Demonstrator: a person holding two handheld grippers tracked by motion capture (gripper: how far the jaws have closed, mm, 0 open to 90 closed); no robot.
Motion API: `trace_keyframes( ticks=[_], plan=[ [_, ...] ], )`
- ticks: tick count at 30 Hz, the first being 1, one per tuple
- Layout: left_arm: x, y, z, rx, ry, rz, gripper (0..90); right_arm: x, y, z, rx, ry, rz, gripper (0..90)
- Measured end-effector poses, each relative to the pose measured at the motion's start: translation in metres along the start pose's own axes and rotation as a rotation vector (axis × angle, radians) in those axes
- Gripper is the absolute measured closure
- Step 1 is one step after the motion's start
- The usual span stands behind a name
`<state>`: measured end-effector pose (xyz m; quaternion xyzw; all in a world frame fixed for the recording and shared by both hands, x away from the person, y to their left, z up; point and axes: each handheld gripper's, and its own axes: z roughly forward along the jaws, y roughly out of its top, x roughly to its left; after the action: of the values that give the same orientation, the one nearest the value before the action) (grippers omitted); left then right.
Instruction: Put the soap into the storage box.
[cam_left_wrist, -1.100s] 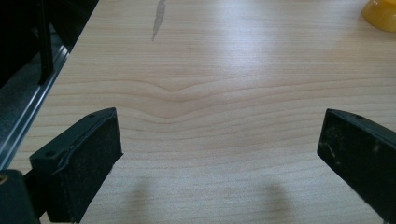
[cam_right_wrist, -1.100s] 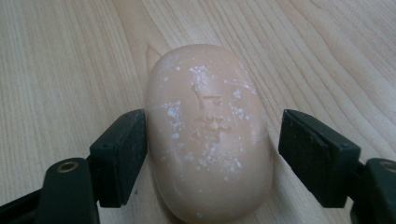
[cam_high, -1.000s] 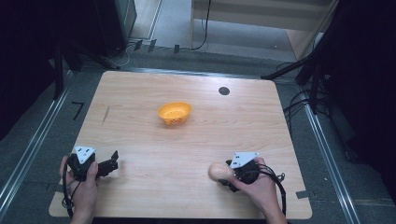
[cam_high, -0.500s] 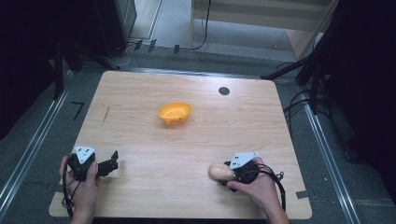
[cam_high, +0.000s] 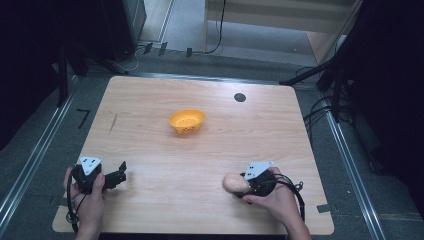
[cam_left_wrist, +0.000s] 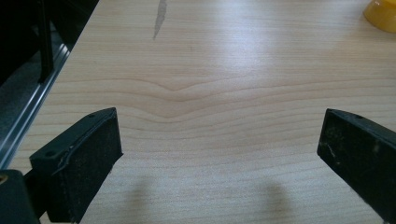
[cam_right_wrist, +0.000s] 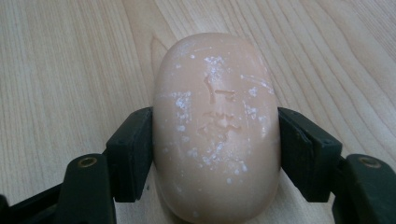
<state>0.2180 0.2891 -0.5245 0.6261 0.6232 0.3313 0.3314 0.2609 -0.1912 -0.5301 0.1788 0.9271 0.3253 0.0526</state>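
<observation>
Near the table's (cam_high: 150, 100) front-right corner, the right tongs (cam_right_wrist: 215, 140) had closed on a pale, rounded soap-like bar (cam_right_wrist: 215, 126), jaws pressing its two sides. The left tongs (cam_left_wrist: 219, 149) rested wide open and empty by the front-left corner. The bar looked smooth and curved, so a loose squeeze could probably let it slip out; the orange bowl (cam_high: 186, 121) sat mid-table.

We take this for a lab or test room. A bare light-wood table (cam_high: 210, 150) stands on grey floor (cam_high: 30, 200), framed left and right by metal rails (cam_high: 35, 155). Black cables (cam_high: 217, 30) trail across the far floor, dark equipment stands (cam_high: 120, 30) rise at the far left, and a pale wooden cabinet (cam_high: 280, 20) sits far right.
</observation>
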Motion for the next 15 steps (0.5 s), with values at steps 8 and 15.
trace_keyframes(
  ticks=[8, 15],
  plan=[
    [0.0003, 0.0, 0.0004, 0.002, 0.002, -0.004, 0.1, -0.0026, -0.0002, -0.0012, 0.007, -0.002, -0.011, 33.0],
    [0.0005, 0.0001, 0.0004, 0.003, 0.0, -0.005, 0.1, -0.0029, 0.0018, -0.0022, 0.011, 0.007, -0.035, 33.1]
  ],
)
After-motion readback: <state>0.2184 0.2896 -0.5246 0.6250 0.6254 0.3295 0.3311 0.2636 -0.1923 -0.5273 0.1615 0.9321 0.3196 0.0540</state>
